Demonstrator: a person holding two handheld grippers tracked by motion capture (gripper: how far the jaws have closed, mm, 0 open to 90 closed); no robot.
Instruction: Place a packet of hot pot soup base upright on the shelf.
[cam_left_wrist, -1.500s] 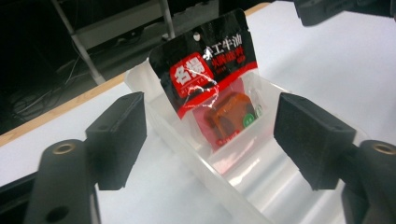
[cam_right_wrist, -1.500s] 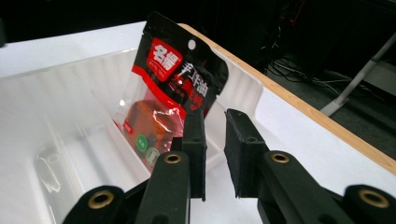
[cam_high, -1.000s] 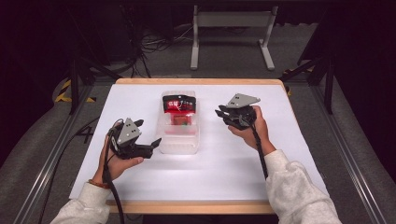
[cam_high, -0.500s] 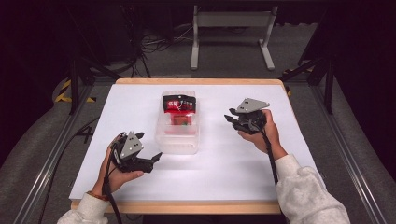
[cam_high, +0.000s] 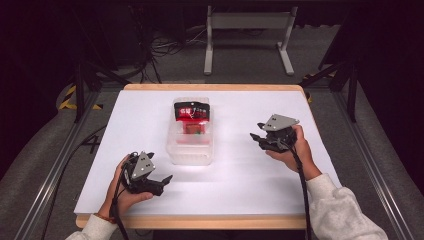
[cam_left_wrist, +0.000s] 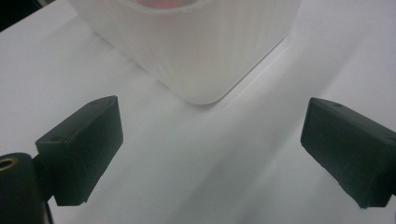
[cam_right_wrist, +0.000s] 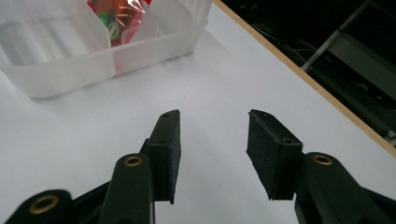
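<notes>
From my remote station, I see a translucent plastic tub (cam_high: 192, 142) sitting near the middle of the smooth white tabletop (cam_high: 250, 190), a rounded rectangular bin with faintly ribbed walls. Inside it, toward the far end, lies a glossy red snack packet (cam_high: 191, 116) with a dark top band, its crinkled film catching the light.

My left gripper (cam_high: 161, 183) rests low near the front edge, just beside the tub's near left corner. Its 2 matte black blocky jaws stand wide apart, having just eased further open, with bare table between them; in the left gripper view, the tub's rounded corner (cam_left_wrist: 196, 51) sits beyond them, untouched.

My right gripper (cam_high: 256, 140) hovers to the tub's right, well apart from it, a grey 3-cornered plate on top. Its 2 jaws have just been opening and now stand partly parted, nothing between them. In the right gripper view, brass-coloured rivets dot the black arms, and the tabletop's pale wooden edge (cam_right_wrist: 299, 74) runs diagonally behind.
</notes>
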